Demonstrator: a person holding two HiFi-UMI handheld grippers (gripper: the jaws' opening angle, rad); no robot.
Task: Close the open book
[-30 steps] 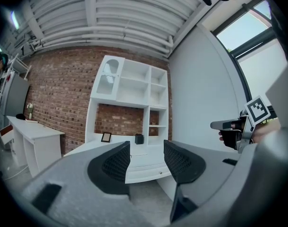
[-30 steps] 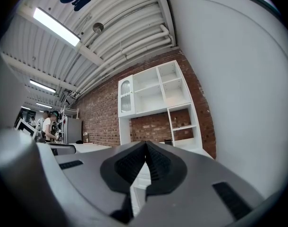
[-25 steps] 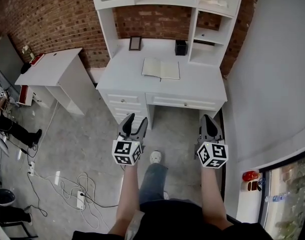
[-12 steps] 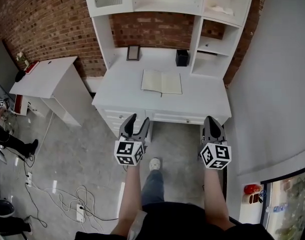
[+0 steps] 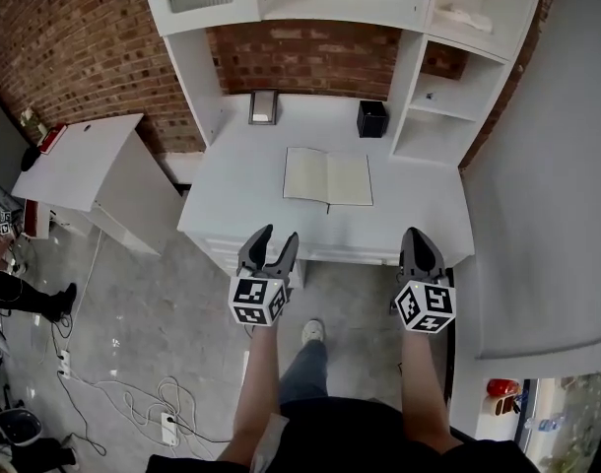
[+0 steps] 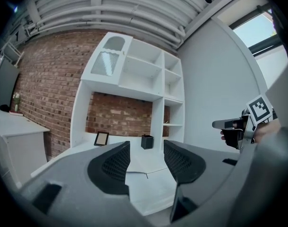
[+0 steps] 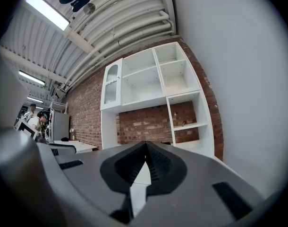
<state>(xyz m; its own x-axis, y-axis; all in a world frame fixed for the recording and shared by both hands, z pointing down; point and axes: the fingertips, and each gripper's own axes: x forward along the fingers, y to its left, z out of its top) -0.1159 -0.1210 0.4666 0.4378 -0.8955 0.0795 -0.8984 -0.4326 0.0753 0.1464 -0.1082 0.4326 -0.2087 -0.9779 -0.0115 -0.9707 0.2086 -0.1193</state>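
Cream-paged open book (image 5: 328, 177) lies flat at the middle of the white wooden desk (image 5: 232, 200), untouched. Both claws hover short of the desk's front edge. The left gripper (image 5: 276, 236) is spread and empty, probably ready to take a cover, and the right gripper (image 5: 417, 235) is pressed together on nothing.

The person has stepped up to the desk (image 5: 243, 191). The left gripper (image 5: 276, 236) and right gripper (image 5: 417, 235), a second ago over bare floor short of the drawers, now reach its front edge, one toward each front corner. The book (image 5: 328, 177) lies nearer ahead of them.
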